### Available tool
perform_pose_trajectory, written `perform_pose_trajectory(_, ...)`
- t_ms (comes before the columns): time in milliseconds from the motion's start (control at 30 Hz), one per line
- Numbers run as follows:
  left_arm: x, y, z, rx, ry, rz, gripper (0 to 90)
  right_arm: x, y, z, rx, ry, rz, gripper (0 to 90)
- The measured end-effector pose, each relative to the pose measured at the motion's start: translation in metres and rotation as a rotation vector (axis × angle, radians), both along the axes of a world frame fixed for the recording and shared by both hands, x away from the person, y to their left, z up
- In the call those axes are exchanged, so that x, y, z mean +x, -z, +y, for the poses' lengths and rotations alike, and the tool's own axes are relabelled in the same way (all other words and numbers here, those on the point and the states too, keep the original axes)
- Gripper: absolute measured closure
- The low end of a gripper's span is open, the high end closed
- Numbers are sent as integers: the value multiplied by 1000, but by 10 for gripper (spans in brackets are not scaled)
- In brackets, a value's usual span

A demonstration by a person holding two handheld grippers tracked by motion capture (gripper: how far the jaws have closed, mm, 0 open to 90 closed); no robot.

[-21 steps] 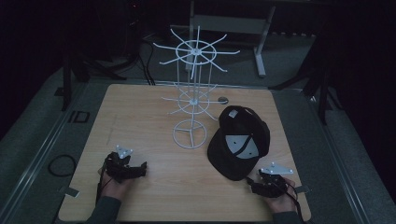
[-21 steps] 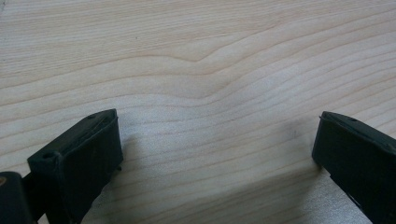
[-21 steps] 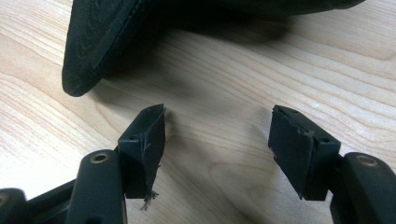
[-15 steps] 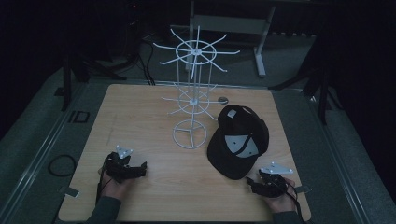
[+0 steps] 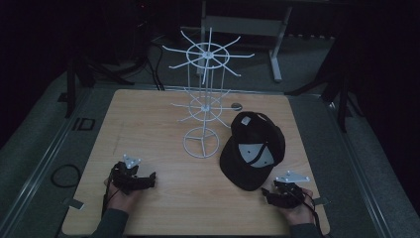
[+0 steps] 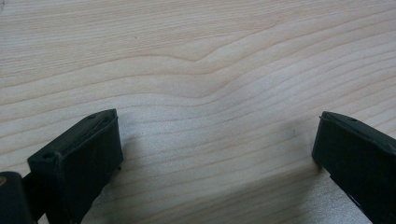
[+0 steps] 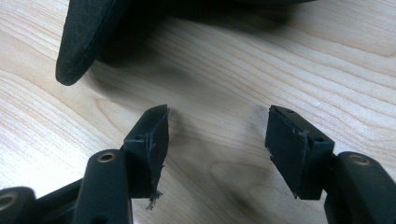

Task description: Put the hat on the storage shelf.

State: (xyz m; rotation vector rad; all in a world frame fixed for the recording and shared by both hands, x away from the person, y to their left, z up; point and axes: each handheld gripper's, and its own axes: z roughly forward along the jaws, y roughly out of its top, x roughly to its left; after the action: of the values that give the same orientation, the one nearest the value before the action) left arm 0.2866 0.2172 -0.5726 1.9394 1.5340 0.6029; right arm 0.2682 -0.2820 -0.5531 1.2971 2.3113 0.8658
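Lower left, high view: left gripper (image 5: 148, 179) in a hand, on the table (image 5: 148, 124); jaws wide apart over bare wood, nothing between them.
Lower right: right gripper (image 5: 266, 194) in the other hand, jaws apart and empty, low over the wood.
Centre right: black cap (image 5: 255, 151) lying on the table, just beyond the right gripper, not touched; its brim edge (image 7: 81, 42) at upper left of the right gripper view.
Centre: white wire rack (image 5: 204, 106) upright, its ring base just left of the cap.
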Motion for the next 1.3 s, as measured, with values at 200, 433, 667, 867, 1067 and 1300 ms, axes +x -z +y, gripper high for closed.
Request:
perform_pose_trajectory(200, 0, 0, 0, 0, 0, 0, 15, -1, -2, 1, 5, -11, 3, 394)
perform_pose_trajectory(433, 0, 0, 0, 0, 0, 0, 15, -2, -8, 3, 27, -25, -13, 394)
perform_pose_trajectory(667, 0, 0, 0, 0, 0, 0, 15, -4, -13, 5, 41, -36, -26, 392)
perform_pose_trajectory(867, 0, 0, 0, 0, 0, 0, 15, -8, -19, 8, 58, -52, -38, 371)
perform_pose_trajectory(1067, 0, 0, 0, 0, 0, 0, 15, -12, -24, 12, 80, -81, -47, 330)
perform_pose_trajectory(1300, 0, 0, 0, 0, 0, 0, 15, -13, -26, 17, 102, -112, -41, 308)
